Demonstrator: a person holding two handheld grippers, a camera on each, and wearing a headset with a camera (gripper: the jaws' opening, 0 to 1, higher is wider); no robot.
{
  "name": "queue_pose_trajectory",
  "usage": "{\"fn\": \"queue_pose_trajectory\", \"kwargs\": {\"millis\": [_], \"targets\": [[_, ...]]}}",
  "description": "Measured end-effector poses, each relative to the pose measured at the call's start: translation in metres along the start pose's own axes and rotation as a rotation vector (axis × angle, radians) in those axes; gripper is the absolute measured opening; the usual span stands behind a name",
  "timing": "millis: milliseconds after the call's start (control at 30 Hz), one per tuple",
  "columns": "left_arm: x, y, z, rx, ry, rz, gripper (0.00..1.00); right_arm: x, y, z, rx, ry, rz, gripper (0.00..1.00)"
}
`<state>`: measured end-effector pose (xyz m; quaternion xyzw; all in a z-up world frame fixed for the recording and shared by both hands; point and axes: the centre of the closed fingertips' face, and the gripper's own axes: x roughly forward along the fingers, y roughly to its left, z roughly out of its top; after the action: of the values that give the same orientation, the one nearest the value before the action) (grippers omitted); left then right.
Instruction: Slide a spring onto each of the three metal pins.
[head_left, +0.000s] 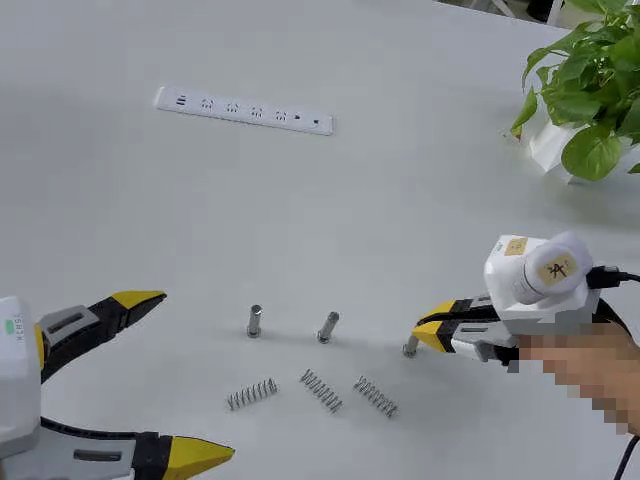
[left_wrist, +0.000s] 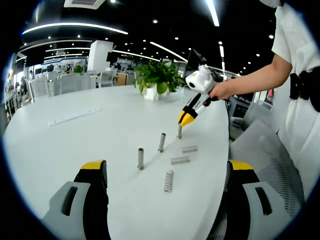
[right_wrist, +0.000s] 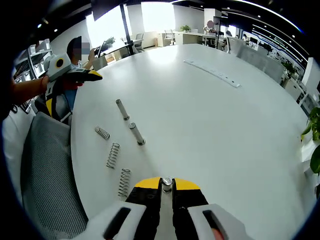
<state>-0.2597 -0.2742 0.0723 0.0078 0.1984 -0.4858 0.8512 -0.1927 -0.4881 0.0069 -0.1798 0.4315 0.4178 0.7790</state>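
White desk in an open office carries a power strip at the far side and a potted plant at the far right corner.

Pins, head view: first pin and second pin stand free on the desk, side by side and apart. The third pin stands to their right, at the tip of the right gripper.

Right gripper: in the right gripper view its fingers are pressed together on the third pin, whose round end shows between the two yellow tips. In the left gripper view the tips sit at the pin's upper end and the pin stands upright, its lower end on the desk.

Springs: left spring, middle spring and right spring lie flat in a row on the desk, just nearer the person than the pins. None touches a pin or a finger.

Left gripper: held at the near left of the desk, well apart from pins and springs. Its fingers are spread wide and hold nothing. In the left gripper view, all pins and springs lie ahead, between the two fingers' lines.
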Motion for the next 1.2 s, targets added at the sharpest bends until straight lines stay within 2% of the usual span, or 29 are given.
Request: {"fn": "queue_pose_trajectory", "kwargs": {"millis": [567,1200], "targets": [[0.001,-0.003,0.002,0.007,0.005,-0.010,0.99,-0.002,0.001,-0.003,0.008,-0.036,-0.024,0.04],[0.003,-0.002,0.003,0.004,0.006,-0.010,0.98,0.006,0.002,0.018,-0.014,-0.076,-0.020,0.04]]}}
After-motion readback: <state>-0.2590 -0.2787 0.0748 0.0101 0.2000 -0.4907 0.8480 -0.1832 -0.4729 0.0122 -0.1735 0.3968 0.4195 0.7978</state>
